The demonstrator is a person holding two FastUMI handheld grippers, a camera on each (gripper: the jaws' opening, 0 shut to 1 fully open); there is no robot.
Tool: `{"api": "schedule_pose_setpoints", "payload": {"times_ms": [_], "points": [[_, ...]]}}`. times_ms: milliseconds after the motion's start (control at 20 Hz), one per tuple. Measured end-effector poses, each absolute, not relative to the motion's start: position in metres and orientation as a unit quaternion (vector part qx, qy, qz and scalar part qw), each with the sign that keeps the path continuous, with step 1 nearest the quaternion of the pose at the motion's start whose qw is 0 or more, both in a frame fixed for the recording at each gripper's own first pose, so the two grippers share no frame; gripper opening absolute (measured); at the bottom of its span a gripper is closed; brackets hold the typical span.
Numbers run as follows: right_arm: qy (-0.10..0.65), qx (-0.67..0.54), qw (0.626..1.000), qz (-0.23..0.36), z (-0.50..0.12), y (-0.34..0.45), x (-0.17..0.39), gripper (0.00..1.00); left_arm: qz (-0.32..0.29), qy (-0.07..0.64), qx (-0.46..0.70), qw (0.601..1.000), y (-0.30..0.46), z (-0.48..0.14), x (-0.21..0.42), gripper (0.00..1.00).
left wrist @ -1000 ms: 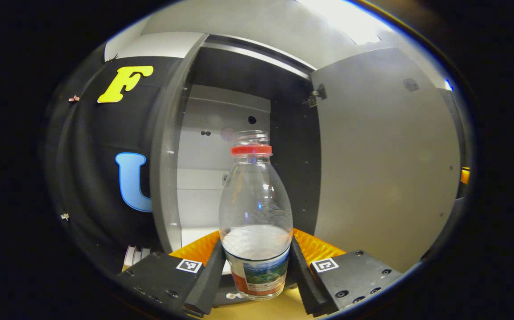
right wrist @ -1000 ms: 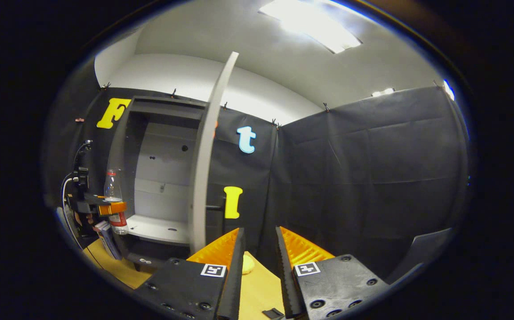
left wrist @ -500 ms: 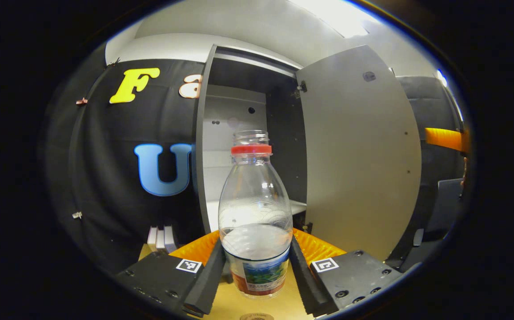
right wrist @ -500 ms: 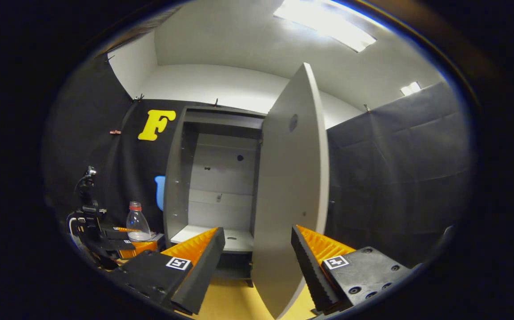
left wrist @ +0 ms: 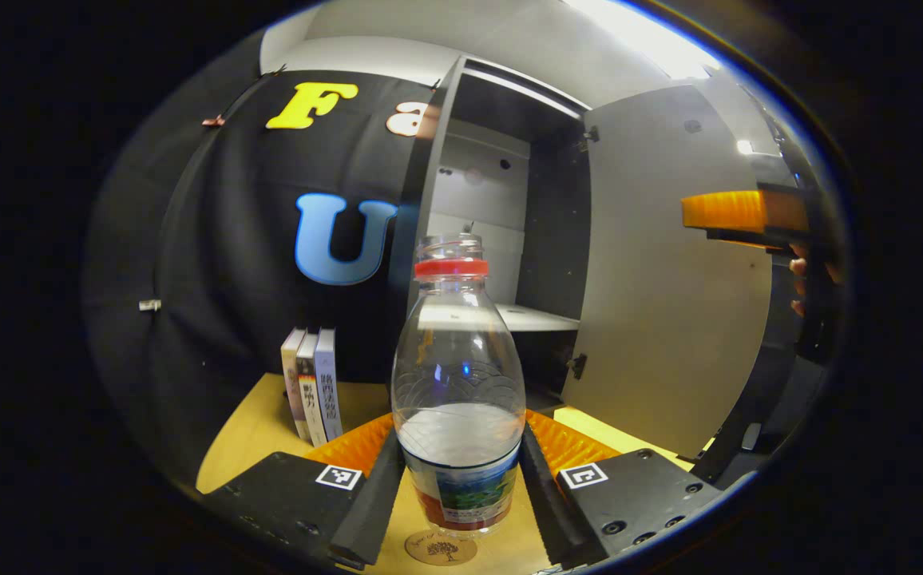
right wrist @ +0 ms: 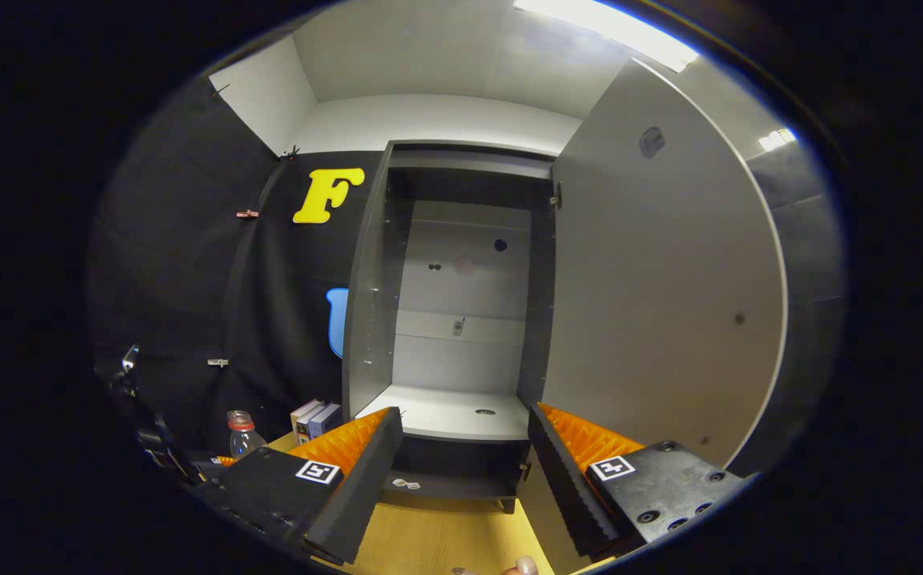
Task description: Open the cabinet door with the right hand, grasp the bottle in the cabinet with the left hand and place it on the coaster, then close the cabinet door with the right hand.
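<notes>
A clear bottle (left wrist: 459, 383) with a red neck ring, no cap and a little water stands upright between the fingers of my left gripper (left wrist: 459, 467), which is shut on its labelled lower part. Just under its base lies a round brown coaster (left wrist: 440, 549) on the wooden table; whether they touch I cannot tell. The grey cabinet (left wrist: 501, 231) stands open behind, its door (left wrist: 669, 287) swung out to the right. My right gripper (right wrist: 461, 471) is open, facing the cabinet (right wrist: 461, 319) beside the door (right wrist: 661, 303). The bottle (right wrist: 241, 431) sits low at the left there.
Three books (left wrist: 311, 395) stand upright against the black cloth left of the cabinet, also seen as books (right wrist: 314, 417) in the right gripper view. The cabinet shelf (right wrist: 453, 411) is bare. The other gripper (left wrist: 737, 212) and a hand show at the door's right edge.
My left gripper has carried the bottle out of the cabinet, left and down over the table, bringing the coaster into view. My right gripper has swung from the door's edge to face the open cabinet.
</notes>
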State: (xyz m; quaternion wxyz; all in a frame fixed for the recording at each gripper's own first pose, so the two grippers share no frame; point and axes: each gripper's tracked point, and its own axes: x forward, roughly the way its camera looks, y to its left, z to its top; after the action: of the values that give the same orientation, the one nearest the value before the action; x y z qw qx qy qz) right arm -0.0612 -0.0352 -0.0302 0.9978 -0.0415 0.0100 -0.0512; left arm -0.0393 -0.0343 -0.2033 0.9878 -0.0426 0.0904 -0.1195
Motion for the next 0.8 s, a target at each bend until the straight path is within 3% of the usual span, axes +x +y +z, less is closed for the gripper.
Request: {"api": "schedule_pose_setpoints", "payload": {"times_ms": [200, 350, 800], "points": [[0.017, -0.034, 0.998, -0.043, -0.066, -0.028, -0.037, 0.97, -0.106, 0.071, -0.013, 0.992, -0.03, -0.267, -0.046, 0.75], [0.065, -0.03, 0.997, -0.02, -0.111, -0.015, -0.025, 0.98, -0.121, 0.067, -0.004, 0.99, -0.044, -0.303, -0.048, 0.75], [0.143, -0.039, 0.989, 0.001, -0.174, -0.007, -0.028, 0.98, -0.114, 0.094, 0.005, 0.989, -0.036, -0.369, -0.031, 0.76]]}}
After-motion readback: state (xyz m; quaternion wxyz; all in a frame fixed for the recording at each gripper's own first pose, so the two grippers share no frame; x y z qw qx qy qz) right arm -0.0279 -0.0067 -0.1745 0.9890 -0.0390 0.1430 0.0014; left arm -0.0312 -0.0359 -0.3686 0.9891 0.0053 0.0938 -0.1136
